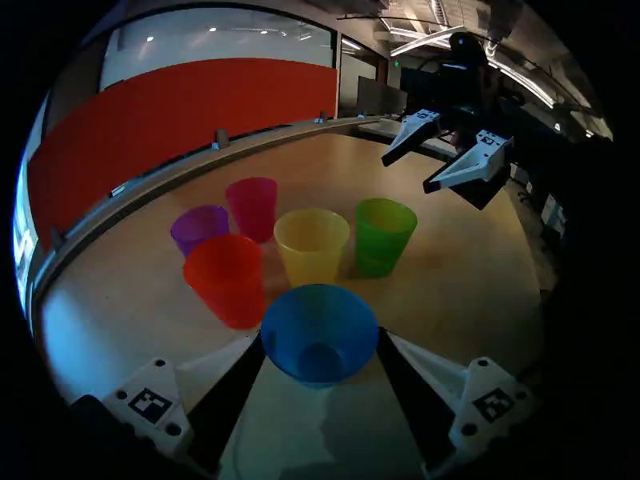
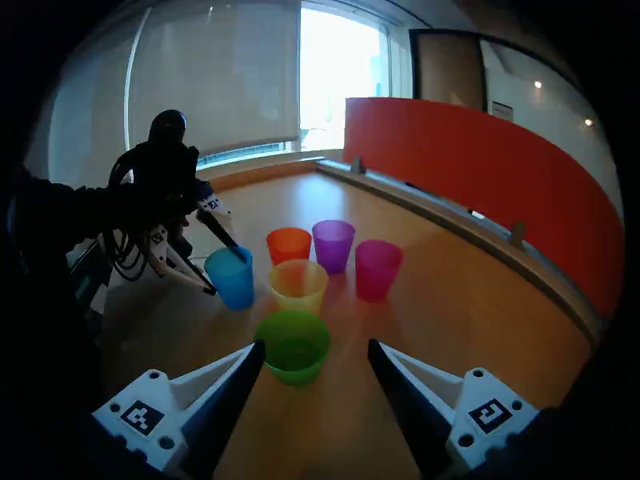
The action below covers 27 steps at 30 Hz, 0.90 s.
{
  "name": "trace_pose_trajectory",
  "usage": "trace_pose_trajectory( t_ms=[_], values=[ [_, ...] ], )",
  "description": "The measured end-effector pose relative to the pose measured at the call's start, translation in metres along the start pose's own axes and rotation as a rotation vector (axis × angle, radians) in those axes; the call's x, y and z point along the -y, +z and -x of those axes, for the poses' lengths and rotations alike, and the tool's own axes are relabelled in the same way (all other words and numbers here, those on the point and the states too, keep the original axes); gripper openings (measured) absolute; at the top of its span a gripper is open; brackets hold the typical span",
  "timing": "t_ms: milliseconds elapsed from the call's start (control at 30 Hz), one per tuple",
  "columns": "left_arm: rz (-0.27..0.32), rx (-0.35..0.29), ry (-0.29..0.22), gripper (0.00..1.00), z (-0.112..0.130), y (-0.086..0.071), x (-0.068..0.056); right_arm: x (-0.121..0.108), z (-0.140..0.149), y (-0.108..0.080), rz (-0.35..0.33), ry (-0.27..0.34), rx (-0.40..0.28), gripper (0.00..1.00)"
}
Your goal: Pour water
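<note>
Blue cup stands upright between the left gripper jaws, clamping not determinable; right gripper jaws released, farther off.

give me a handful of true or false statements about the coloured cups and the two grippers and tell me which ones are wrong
1. The blue cup sits between the fingers of the left gripper. True.
2. The right gripper is clamped on the green cup. False: it is open and apart from that cup.
3. The yellow cup lies tipped on its side. False: it stands upright on the table.
4. The purple cup stands beside the pink cup. True.
</note>
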<state>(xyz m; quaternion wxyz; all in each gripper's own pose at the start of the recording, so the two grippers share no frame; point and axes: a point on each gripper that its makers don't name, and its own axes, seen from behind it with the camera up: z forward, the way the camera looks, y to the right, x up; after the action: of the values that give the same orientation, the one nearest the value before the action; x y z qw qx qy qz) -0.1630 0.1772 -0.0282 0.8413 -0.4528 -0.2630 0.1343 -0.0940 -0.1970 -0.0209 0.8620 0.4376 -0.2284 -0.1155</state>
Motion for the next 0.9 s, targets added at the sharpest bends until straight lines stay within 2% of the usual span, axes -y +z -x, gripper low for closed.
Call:
trace_pose_trajectory(
  t_ms=[167, 233, 367, 667, 900],
  values=[
    [-0.008, 0.003, 0.004, 0.96, 0.001, 0.003, 0.001, -0.001, 0.002, 0.0, 0.0, -0.001, -0.001, 0.99],
    [-0.013, 0.002, 0.007, 0.9, 0.0, 0.003, 0.002, -0.001, 0.002, 0.0, -0.001, -0.001, -0.001, 0.99],
    [-0.016, 0.0, 0.007, 0.87, -0.001, 0.004, 0.003, -0.001, 0.003, 0.0, -0.001, -0.003, 0.001, 0.99],
    [-0.033, -0.013, 0.006, 0.87, -0.005, 0.0, 0.007, 0.001, 0.008, 0.002, -0.01, -0.006, 0.012, 0.99],
    [-0.042, -0.034, -0.011, 0.87, -0.011, -0.009, 0.011, 0.007, 0.013, 0.008, -0.025, -0.01, 0.022, 0.99]
  ],
)
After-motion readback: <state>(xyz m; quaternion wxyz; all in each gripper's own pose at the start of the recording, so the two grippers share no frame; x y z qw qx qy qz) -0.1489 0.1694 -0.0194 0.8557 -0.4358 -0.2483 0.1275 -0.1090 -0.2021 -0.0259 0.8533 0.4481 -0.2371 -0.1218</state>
